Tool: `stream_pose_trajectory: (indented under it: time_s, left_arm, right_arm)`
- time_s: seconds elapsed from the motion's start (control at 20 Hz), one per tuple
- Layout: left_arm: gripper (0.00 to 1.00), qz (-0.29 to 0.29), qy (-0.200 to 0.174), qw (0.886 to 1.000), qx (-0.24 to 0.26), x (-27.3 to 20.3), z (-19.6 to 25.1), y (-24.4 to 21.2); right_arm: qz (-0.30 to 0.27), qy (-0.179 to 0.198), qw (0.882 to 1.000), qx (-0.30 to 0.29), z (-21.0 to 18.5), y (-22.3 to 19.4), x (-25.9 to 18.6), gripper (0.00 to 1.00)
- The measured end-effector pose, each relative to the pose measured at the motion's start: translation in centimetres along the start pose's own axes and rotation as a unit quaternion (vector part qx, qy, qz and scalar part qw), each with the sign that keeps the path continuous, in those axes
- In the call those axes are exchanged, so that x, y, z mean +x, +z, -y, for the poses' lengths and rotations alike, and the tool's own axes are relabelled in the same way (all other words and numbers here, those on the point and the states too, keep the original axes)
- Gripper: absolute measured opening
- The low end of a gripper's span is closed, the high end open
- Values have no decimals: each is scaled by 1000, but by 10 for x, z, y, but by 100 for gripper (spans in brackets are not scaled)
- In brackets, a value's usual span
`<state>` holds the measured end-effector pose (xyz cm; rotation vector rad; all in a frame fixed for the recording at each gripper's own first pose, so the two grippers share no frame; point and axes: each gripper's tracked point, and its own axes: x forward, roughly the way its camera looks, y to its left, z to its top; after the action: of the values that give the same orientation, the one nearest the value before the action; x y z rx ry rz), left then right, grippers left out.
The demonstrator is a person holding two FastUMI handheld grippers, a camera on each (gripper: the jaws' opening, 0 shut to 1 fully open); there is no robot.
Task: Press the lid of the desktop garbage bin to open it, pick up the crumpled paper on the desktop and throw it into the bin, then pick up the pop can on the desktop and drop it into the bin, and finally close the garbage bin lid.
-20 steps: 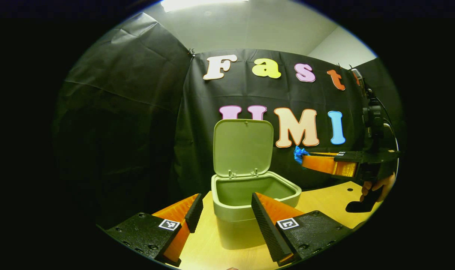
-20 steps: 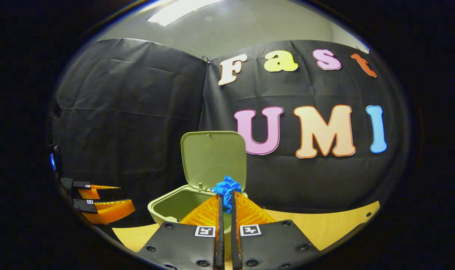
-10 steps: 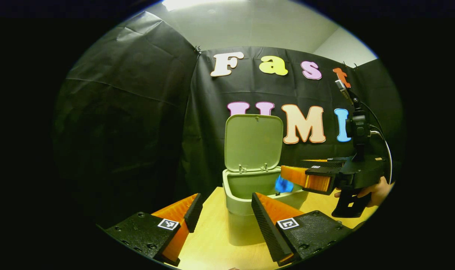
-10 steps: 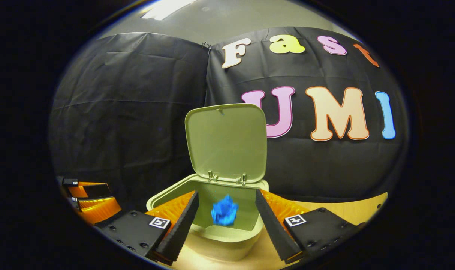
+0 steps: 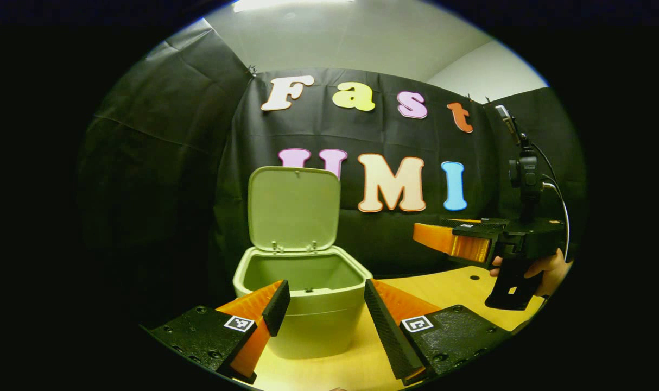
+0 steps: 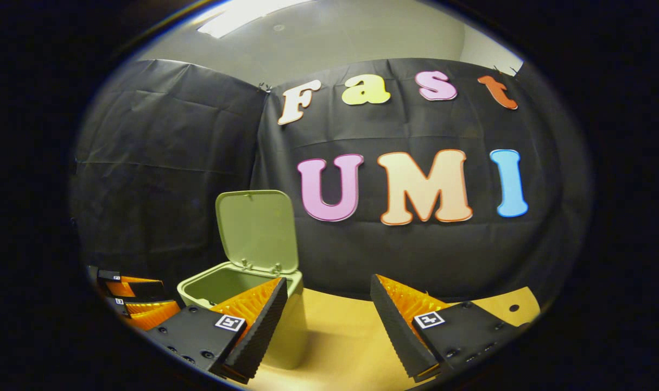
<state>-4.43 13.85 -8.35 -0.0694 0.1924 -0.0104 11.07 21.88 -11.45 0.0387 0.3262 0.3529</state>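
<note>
left gripper (image 5: 322, 304) fingers spread wide, empty; right gripper (image 6: 329, 309) likewise agape, hand (image 5: 546, 270) gripping its handle.

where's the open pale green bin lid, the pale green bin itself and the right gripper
open pale green plastic bin lid (image 5: 293, 209), left gripper view, middle of its inner face
pale green plastic bin (image 5: 313, 323), left gripper view, front wall
right gripper (image 6: 328, 320), right gripper view, midway between its fingertips

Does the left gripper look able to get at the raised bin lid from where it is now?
Probably yes: the left gripper is open, facing the bin, and nothing stands between it and the upright lid.
</note>
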Motion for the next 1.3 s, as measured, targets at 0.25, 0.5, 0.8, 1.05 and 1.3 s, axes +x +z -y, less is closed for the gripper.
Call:
stream_pose_trajectory:
  time_s: [0.25, 0.5, 0.8, 1.05, 1.3]
  left_arm:
    - [81, -25, -71, 997, -9, 18, 68, -21]
    - [81, -71, -131, 988, -31, 32, 126, -55]
    - [83, -131, -137, 982, -25, 43, 153, -115]
    - [83, -168, -145, 975, -12, 45, 175, -160]
    - [84, -217, -134, 967, -9, 42, 181, -213]
  right_arm:
    - [-11, -61, 998, 1, 78, -12, -47, 96]
    - [-34, -105, 994, 5, 135, -34, -90, 96]
    - [-67, -145, 987, 9, 182, -65, -129, 97]
    - [-108, -163, 981, 18, 206, -95, -156, 97]
    - [-129, -185, 974, 23, 227, -114, -180, 97]
